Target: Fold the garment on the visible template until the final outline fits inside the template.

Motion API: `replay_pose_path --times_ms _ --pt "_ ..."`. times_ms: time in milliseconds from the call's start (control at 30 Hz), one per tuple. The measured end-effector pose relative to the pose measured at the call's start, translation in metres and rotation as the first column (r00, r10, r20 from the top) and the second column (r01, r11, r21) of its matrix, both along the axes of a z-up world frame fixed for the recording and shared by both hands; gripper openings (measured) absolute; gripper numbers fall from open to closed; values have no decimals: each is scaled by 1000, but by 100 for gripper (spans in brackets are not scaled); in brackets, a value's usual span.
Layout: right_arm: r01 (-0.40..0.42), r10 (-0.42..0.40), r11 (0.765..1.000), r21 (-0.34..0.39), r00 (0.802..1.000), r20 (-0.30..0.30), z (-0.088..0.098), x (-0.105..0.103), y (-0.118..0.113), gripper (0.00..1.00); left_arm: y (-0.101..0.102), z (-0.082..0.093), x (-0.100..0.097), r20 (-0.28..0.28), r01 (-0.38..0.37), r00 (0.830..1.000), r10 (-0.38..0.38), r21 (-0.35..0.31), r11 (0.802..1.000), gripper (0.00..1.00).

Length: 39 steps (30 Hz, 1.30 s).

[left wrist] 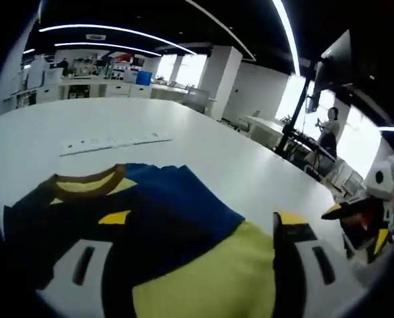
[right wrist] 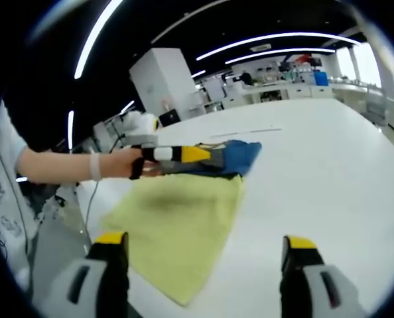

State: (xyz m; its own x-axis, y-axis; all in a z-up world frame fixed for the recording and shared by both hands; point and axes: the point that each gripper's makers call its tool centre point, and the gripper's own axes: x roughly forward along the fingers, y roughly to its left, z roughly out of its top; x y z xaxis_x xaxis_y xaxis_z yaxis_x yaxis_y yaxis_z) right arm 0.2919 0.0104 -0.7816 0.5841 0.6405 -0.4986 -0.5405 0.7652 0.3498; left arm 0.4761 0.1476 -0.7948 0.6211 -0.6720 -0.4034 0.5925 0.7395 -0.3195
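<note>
A dark blue garment (left wrist: 164, 199) with a yellow-and-brown collar lies partly folded at the far end of a yellow-green template mat (left wrist: 203, 278) on the white table. My left gripper (left wrist: 202, 218) is open, its jaws wide apart low over the garment and nothing pinched between them. In the right gripper view the same left gripper (right wrist: 184, 154), held by a hand, hovers over the blue garment (right wrist: 237, 156). My right gripper (right wrist: 205, 242) is open above the near corner of the mat (right wrist: 177, 218), holding nothing. The right gripper (left wrist: 376, 189) also shows at the right edge of the left gripper view.
The white table (right wrist: 316, 165) stretches wide beyond the mat. A long white strip (left wrist: 111, 141) lies on it past the garment. A person (left wrist: 329, 129) stands by a black stand to the right. White benches and cabinets (left wrist: 104, 86) line the back.
</note>
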Motion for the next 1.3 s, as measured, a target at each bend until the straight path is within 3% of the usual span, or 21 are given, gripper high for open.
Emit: replay_pose_path --times_ms 133,400,833,1033,1167,1300 --pt "4 -4 1000 2 1000 0 0 1 -2 97 13 -9 1 -28 -34 999 35 10 999 78" --pt "10 -10 1000 0 1000 -10 -4 -1 -3 96 28 -21 11 -82 -96 992 96 -3 995 48" --pt "23 -23 1000 -5 1000 -21 -8 -5 -8 96 36 -34 9 -115 -150 981 154 41 988 27" --pt "24 -24 1000 -2 999 -22 -9 -5 -7 96 45 -39 17 -125 -180 975 185 53 982 9" --pt "28 -28 1000 -1 999 -22 -9 -5 -8 96 46 -39 15 -123 -183 974 190 65 981 4" --pt "30 -30 1000 -5 999 -29 -12 -6 -10 96 48 -35 19 -134 -205 969 208 31 978 0"
